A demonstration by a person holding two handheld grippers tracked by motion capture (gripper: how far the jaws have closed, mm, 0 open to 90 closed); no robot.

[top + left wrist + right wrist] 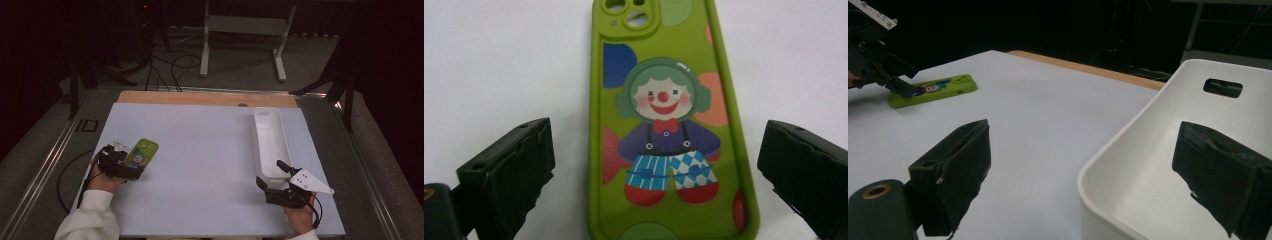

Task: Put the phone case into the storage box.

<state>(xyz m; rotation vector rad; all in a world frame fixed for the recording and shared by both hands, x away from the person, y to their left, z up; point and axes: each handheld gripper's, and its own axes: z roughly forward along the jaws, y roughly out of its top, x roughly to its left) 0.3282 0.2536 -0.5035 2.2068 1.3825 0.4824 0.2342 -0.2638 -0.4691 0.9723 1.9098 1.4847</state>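
One green, rubbery phone case with rounded corners and a clown print lies flat near the left edge of the pale desk. The left claw straddles its near end, jaws wide, not touching. The right claw, also wide, straddles the near rim of one smooth white bin; bare desk lies between.

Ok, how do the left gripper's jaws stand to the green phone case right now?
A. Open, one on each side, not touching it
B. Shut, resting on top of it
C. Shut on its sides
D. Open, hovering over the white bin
A: in the left gripper view the left gripper has its jaws spread on either side of the green phone case, with bare table showing between each jaw and the case.
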